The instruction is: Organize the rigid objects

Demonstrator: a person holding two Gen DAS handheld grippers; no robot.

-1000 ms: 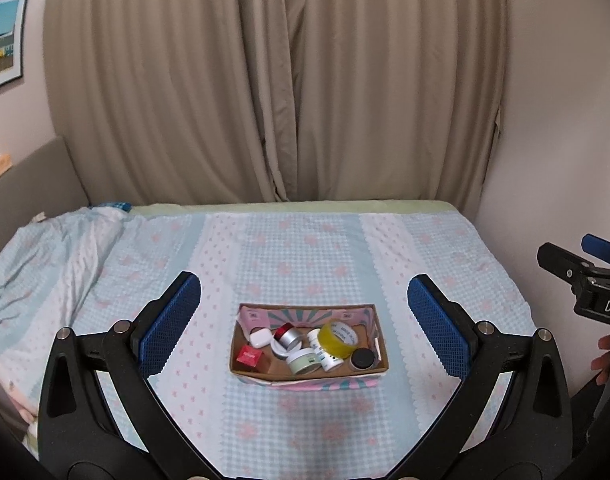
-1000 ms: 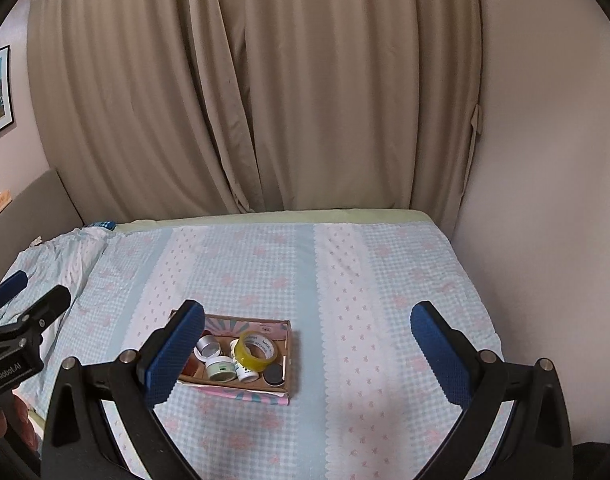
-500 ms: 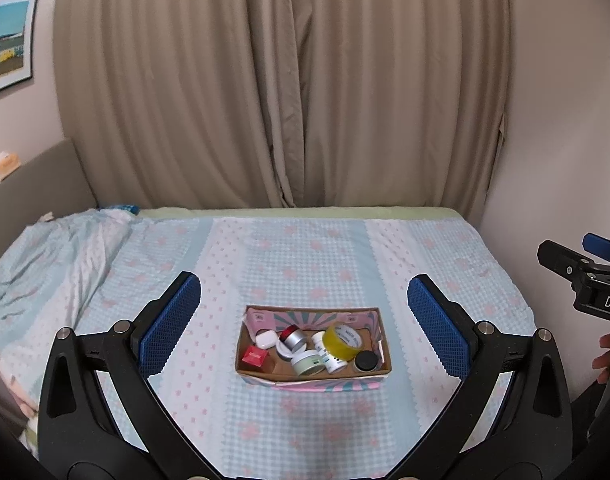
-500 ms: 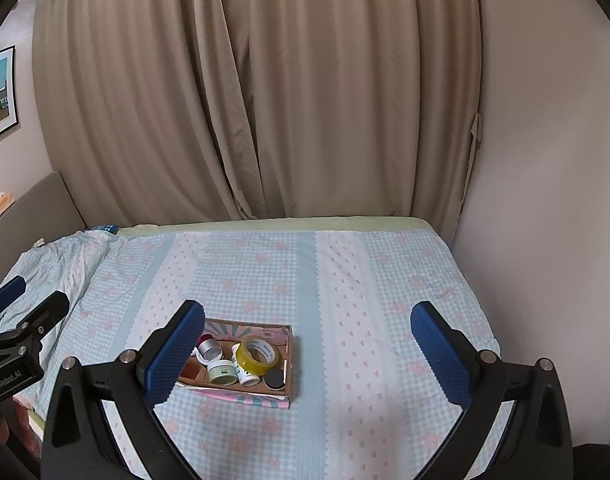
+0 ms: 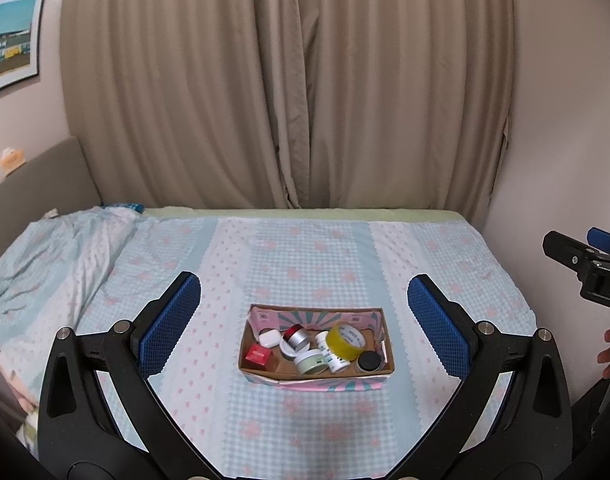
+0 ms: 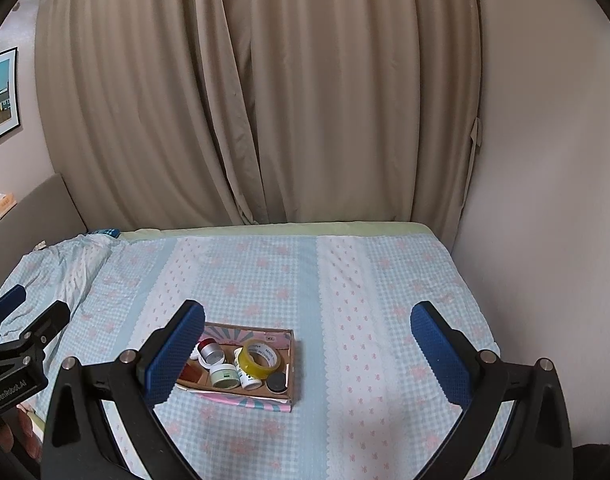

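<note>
A shallow cardboard box (image 5: 379, 326) with a pink and teal patterned outside sits on the bed. It holds a yellow tape roll (image 5: 347, 339), a red-and-silver jar (image 5: 295, 335), a white case (image 5: 269, 337), a red box (image 5: 258, 355), a pale green jar (image 5: 311, 363), a white bottle (image 5: 332, 356) and a black cap (image 5: 368, 360). My left gripper (image 5: 304, 325) is open and empty, held back above the box. My right gripper (image 6: 307, 344) is open and empty; the box (image 6: 292, 360) lies by its left finger.
The bed has a light blue checked sheet (image 5: 305, 248) with pink flowers. A crumpled quilt (image 5: 53, 252) lies at the left. Beige curtains (image 5: 289, 92) hang behind, a wall (image 6: 545, 200) closes the right side, and a headboard (image 5: 33, 188) stands at the left.
Both grippers have pulled back and risen a little, so the box sits smaller and lower in each view. The jaws have stayed open and the box contents have not moved.
</note>
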